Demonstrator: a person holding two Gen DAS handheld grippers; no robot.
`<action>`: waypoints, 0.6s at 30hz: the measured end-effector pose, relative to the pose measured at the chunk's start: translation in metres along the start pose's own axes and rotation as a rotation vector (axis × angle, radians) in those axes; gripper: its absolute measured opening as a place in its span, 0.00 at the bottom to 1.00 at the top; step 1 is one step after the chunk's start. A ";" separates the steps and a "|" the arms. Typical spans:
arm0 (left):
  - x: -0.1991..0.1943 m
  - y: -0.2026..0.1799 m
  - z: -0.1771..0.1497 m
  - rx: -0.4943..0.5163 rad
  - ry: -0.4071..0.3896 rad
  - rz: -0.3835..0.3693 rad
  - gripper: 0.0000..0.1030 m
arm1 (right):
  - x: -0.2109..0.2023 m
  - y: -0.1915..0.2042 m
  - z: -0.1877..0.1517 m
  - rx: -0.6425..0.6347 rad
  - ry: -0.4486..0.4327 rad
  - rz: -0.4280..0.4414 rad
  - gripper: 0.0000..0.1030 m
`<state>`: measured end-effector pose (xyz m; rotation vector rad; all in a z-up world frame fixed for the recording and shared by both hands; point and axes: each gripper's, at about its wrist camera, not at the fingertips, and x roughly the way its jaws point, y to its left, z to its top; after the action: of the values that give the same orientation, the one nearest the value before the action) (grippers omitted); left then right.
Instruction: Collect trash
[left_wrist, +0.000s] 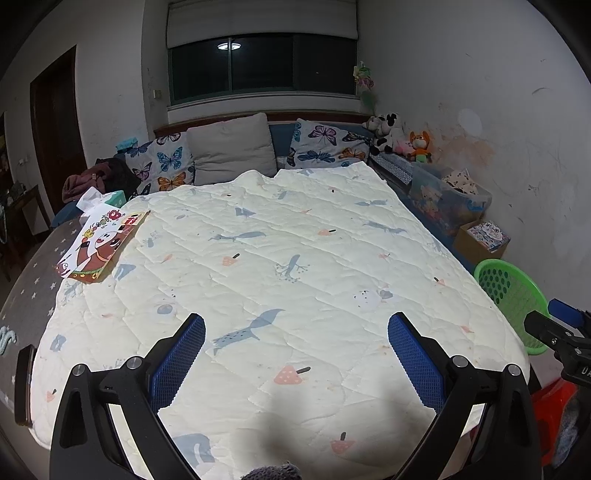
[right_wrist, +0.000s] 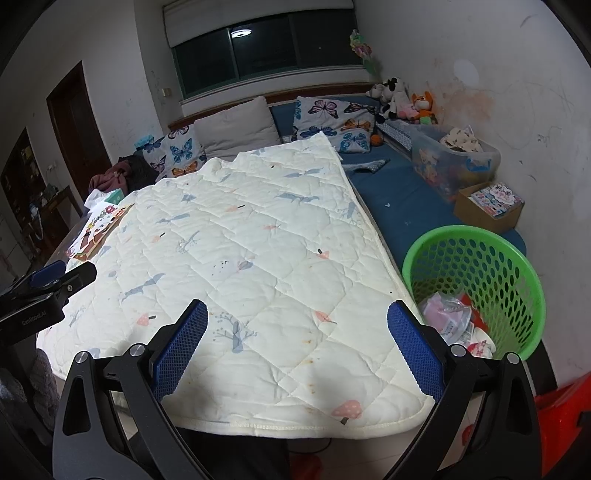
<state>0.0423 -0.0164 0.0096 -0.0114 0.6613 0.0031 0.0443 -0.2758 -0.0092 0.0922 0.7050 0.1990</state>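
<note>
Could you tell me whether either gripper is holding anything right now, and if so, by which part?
Nothing is held. The left gripper and the right gripper are both open and empty above the quilt; the trash lies in the green basket.

the left gripper (right_wrist: 48, 291), seen in the right wrist view, carries the pale print "genrobot.ai" on its black body. in the left wrist view, the right gripper (left_wrist: 565, 332) shows white letters cut off at the frame edge, too few to read. the picture book (left_wrist: 101, 245) bears coloured characters, too small to read.
</note>
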 end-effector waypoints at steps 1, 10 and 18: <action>0.000 0.000 0.000 0.001 0.000 -0.001 0.93 | 0.000 0.000 0.000 0.000 0.001 0.000 0.94; -0.002 -0.003 -0.001 0.010 -0.016 0.005 0.93 | 0.003 0.001 -0.001 0.002 0.004 0.001 0.94; 0.003 -0.001 -0.002 0.000 0.001 0.007 0.93 | 0.004 0.000 -0.001 0.006 0.008 0.008 0.94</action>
<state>0.0437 -0.0171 0.0065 -0.0090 0.6621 0.0101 0.0466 -0.2746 -0.0124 0.1004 0.7129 0.2050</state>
